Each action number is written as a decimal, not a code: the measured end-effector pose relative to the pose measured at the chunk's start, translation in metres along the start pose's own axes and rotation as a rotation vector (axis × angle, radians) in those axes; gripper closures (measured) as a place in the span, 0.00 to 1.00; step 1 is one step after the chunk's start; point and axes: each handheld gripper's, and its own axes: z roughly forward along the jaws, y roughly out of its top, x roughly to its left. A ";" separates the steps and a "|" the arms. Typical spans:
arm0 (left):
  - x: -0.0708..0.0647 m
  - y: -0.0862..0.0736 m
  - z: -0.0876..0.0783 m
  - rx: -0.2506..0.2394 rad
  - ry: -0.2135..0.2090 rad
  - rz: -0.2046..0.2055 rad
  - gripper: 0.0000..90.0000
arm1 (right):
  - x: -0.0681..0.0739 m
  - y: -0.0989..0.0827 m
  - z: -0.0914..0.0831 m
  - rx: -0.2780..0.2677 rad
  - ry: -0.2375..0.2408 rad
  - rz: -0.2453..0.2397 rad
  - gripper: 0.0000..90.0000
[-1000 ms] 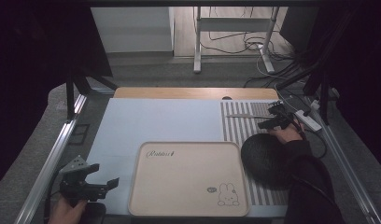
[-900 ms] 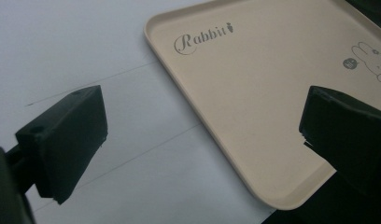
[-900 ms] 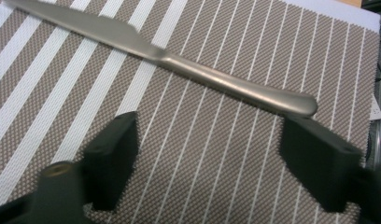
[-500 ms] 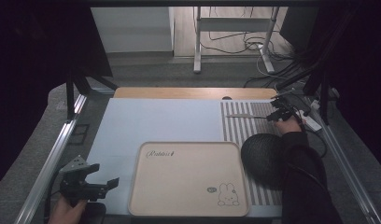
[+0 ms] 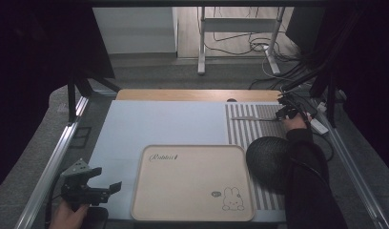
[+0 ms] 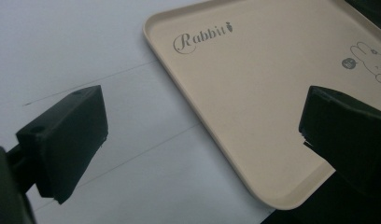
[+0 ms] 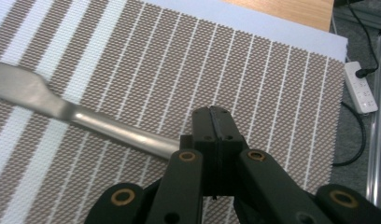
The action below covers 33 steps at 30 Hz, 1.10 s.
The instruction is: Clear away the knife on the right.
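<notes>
My right gripper [image 7: 212,114] had just clamped its jaws on the handle of the metal knife [image 7: 62,109], which lay across the striped placemat [image 7: 179,60]. My left gripper [image 6: 202,135] hung released beside the beige tray [image 6: 254,93] on the counter [image 5: 164,124].

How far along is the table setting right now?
Done: the beige tray and the dark bowl sit in place. In hand: the right claw has just closed on the handle of the metal utensil lying on the striped mat. Left, probably: placing it. The left claw waits open.
</notes>
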 end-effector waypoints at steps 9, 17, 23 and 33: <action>0.000 0.000 0.000 0.000 0.000 0.002 0.03 | -0.002 -0.010 -0.004 0.067 0.037 -0.028 0.99; -0.001 0.001 0.001 0.002 0.000 0.007 0.03 | 0.001 -0.029 -0.019 0.119 0.116 -0.054 0.99; -0.001 0.002 0.002 0.003 0.000 0.012 0.03 | 0.011 -0.038 -0.026 0.134 0.145 -0.065 0.99; -0.001 0.002 0.003 0.008 0.003 0.017 0.03 | 0.031 -0.037 -0.027 0.153 0.191 -0.119 0.99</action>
